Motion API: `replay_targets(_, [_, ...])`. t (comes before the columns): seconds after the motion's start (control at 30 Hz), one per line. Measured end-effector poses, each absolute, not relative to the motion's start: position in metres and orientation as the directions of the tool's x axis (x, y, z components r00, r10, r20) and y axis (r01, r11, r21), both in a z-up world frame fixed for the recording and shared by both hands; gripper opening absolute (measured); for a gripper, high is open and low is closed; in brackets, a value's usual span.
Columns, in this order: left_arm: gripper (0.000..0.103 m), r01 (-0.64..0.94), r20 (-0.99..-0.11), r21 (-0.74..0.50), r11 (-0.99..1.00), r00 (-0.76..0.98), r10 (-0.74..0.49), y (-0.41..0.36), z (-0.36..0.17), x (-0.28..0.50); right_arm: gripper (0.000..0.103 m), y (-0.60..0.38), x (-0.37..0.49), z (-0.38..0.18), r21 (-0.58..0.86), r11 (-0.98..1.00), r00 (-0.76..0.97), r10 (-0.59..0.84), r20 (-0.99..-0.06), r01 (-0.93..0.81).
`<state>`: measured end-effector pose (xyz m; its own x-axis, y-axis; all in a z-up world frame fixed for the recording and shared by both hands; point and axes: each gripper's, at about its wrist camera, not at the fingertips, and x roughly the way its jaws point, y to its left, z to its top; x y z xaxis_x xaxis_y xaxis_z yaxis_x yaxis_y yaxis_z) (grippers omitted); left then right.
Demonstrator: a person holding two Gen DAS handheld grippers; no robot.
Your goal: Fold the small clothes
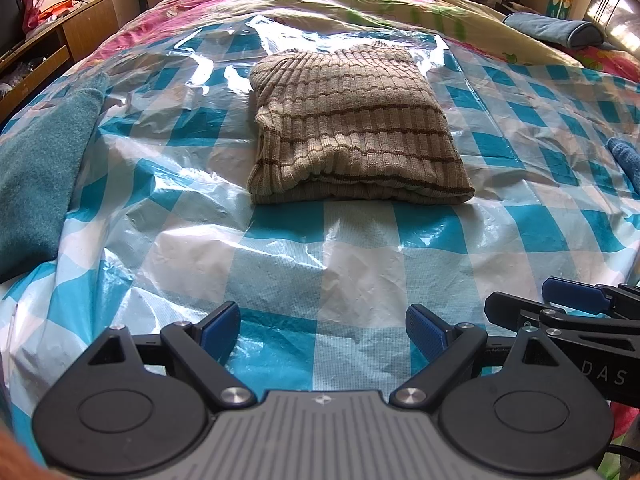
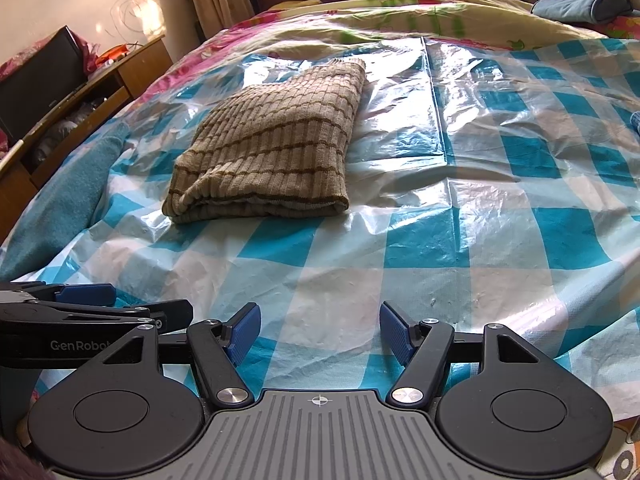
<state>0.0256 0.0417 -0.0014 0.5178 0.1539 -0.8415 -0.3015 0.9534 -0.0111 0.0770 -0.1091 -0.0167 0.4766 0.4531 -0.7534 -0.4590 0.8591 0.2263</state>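
Note:
A beige ribbed sweater with brown stripes [image 1: 352, 128] lies folded into a thick rectangle on the blue-and-white checked plastic sheet [image 1: 280, 264]; in the right wrist view the sweater [image 2: 268, 148] sits left of centre. My left gripper [image 1: 322, 330] hovers low over the sheet, well short of the sweater's near edge, open with nothing between its blue pads. My right gripper [image 2: 320, 330] is open and empty too, beside the left one. The right gripper's fingers [image 1: 576, 298] show at the left view's right edge; the left gripper's fingers [image 2: 88, 294] show at the right view's left edge.
A teal towel [image 1: 40, 168] lies on the bed's left side, and another blue cloth [image 1: 626, 158] at the right edge. A blue pillow [image 1: 556, 30] rests at the far right. A wooden desk [image 2: 80, 92] with clutter stands left of the bed.

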Motion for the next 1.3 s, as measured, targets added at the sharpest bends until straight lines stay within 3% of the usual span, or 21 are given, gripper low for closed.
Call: replay_targets(1.3, [0.094, -0.305, -0.846, 0.009, 0.952, 0.505, 0.170, 0.0408, -0.0018, 0.0258, 0.067, -0.1085, 0.0755, -0.0176, 0.226, 0.860, 0.475, 0.451, -0.755, -0.458])
